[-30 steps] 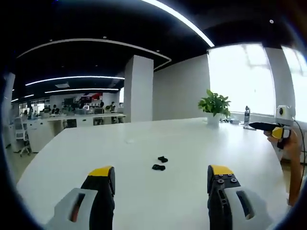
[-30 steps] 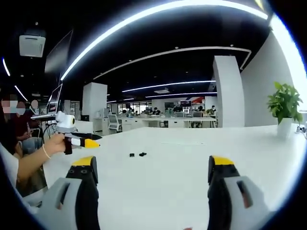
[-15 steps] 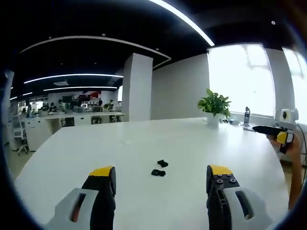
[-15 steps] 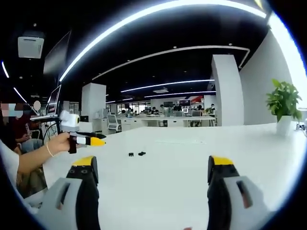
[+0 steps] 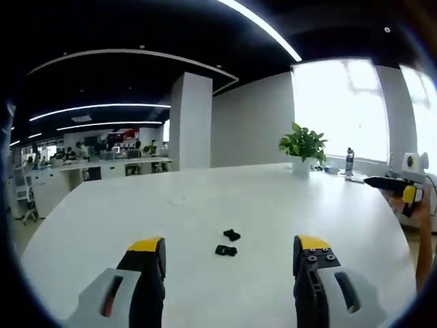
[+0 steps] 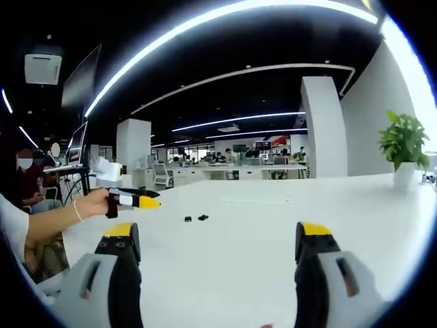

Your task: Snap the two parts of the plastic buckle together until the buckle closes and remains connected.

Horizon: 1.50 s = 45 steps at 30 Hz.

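Observation:
Two small black buckle parts lie apart on the white table (image 5: 102,225): one part (image 5: 232,235) farther off, the other part (image 5: 226,251) nearer, in the left gripper view. My left gripper (image 5: 229,249) is open, its jaws wide and short of the parts. In the right gripper view the same parts (image 6: 188,219) (image 6: 203,218) sit far off on the table, and my right gripper (image 6: 217,236) is open with nothing between its jaws. The left gripper (image 6: 136,201) enters there from the left, held by a hand. The right gripper (image 5: 392,184) shows at the right edge of the left gripper view.
A potted plant (image 5: 303,147) stands at the table's far side, with a bottle (image 5: 349,162) beyond it. A white pillar (image 5: 190,123) and office desks with people (image 5: 102,154) fill the background. A seated person's arm (image 6: 48,222) is at the left.
The left gripper has moved forward toward the buckle parts, which now sit lower and nearer in its view. In the right gripper view the left gripper has advanced to the right.

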### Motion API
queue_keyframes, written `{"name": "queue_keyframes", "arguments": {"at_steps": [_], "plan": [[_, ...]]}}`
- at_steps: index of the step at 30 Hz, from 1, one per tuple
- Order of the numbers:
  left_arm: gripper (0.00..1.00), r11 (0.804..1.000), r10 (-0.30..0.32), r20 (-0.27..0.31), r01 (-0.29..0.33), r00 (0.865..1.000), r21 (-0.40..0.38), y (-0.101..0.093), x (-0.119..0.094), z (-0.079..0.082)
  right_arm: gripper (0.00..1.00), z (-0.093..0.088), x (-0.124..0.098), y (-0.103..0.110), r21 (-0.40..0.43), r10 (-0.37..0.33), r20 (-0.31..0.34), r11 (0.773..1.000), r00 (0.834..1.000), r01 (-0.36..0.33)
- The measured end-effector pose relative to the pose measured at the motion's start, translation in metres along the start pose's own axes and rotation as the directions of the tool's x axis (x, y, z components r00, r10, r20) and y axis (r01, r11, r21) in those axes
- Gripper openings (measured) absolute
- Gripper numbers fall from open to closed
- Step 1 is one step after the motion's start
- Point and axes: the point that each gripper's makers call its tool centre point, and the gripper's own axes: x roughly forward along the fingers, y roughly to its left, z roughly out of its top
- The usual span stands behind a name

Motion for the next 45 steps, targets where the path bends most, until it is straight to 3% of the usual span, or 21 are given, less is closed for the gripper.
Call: {"name": "queue_keyframes", "arguments": {"at_steps": [13,24,45], "plan": [[0.75,1.000,0.009,-0.101,-0.008,0.995,0.008,0.010,0.026,-0.024,0.94,-0.009,0.001,-0.007,0.011,-0.018,-0.036,1.000,0.999,0.019],[0.74,0.998,0.038,-0.170,-0.029,0.985,0.055,0.017,0.037,-0.033,0.94,-0.012,-0.001,-0.008,0.008,-0.025,-0.046,1.000,0.999,0.026],[0.65,0.998,0.017,-0.187,-0.005,0.982,0.068,0.009,0.054,-0.037,0.93,-0.016,-0.004,-0.004,-0.003,-0.020,-0.067,1.000,0.998,0.020]]}}
